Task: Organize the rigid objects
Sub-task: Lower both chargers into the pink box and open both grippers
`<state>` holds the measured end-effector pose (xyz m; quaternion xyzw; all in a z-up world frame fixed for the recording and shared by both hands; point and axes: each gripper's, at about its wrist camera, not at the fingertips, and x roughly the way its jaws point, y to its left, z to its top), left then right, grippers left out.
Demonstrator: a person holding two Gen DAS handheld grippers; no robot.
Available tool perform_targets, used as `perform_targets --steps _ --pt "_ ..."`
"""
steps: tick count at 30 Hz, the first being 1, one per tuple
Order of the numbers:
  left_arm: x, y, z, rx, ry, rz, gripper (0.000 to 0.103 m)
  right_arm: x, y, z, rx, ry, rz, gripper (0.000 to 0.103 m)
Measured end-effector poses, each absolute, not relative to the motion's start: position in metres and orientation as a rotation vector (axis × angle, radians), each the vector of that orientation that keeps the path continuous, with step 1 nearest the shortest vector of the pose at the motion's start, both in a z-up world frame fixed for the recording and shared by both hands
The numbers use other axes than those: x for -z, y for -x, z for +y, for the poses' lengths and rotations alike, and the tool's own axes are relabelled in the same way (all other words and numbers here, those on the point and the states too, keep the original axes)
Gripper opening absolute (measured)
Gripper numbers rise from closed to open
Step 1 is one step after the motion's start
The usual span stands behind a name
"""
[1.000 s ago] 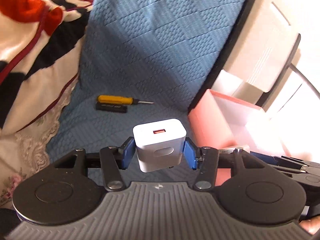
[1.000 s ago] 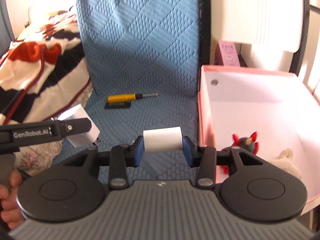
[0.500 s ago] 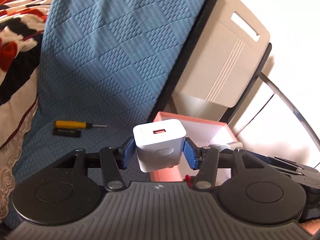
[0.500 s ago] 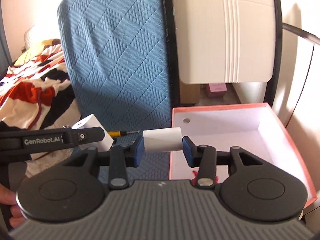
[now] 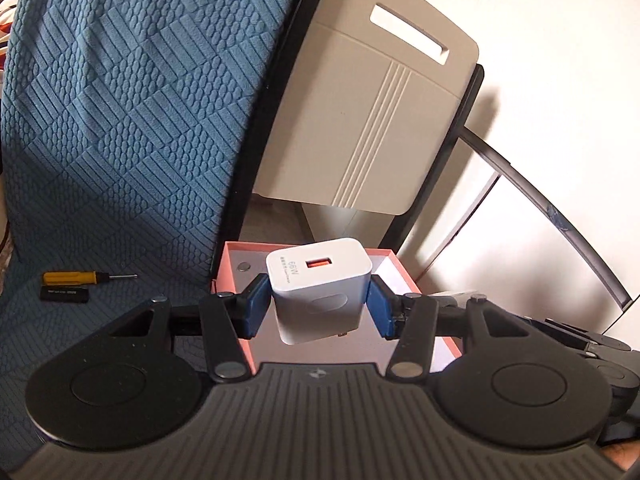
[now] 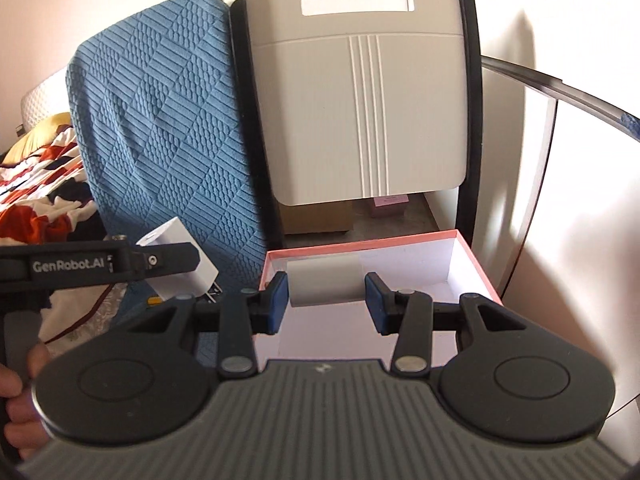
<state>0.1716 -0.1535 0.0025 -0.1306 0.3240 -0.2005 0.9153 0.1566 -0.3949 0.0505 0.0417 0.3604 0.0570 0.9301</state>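
My left gripper (image 5: 318, 310) is shut on a white USB charger (image 5: 320, 288) with an orange port, held above the near left edge of the pink box (image 5: 232, 256). The charger also shows in the right wrist view (image 6: 180, 256). My right gripper (image 6: 326, 300) is shut on a white cylinder (image 6: 326, 283), held over the pink box (image 6: 472, 256), whose inside is white. A yellow screwdriver (image 5: 76, 277) and a small black bar (image 5: 64, 294) lie on the blue quilted cover (image 5: 120, 120) to the left.
A beige chair back (image 6: 356, 92) with a black frame rises behind the box. A patterned red, black and white blanket (image 6: 36, 184) lies far left. A small pink box (image 6: 390, 205) and a cardboard box (image 6: 316, 216) sit under the chair back.
Both grippers have risen and moved right, from beside the box to over it, each still holding its object. The screwdriver has slid toward the left edge of the left wrist view.
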Motion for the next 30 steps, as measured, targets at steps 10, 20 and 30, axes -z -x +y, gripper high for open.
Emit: perform_targets --steps 10,20,30 --pt "0.05 -0.16 -0.212 0.465 0.256 0.788 0.058 -0.01 -0.145 -0.444 -0.023 -0.108 0.844 0.045" --pt "0.107 -0.157 -0.239 0.476 0.202 0.96 0.058 0.048 -0.137 -0.461 0.012 -0.108 0.99 0.045" --pt "0.11 -0.159 -0.234 0.468 0.203 0.966 0.071 0.049 -0.137 -0.471 -0.001 -0.149 0.978 0.044"
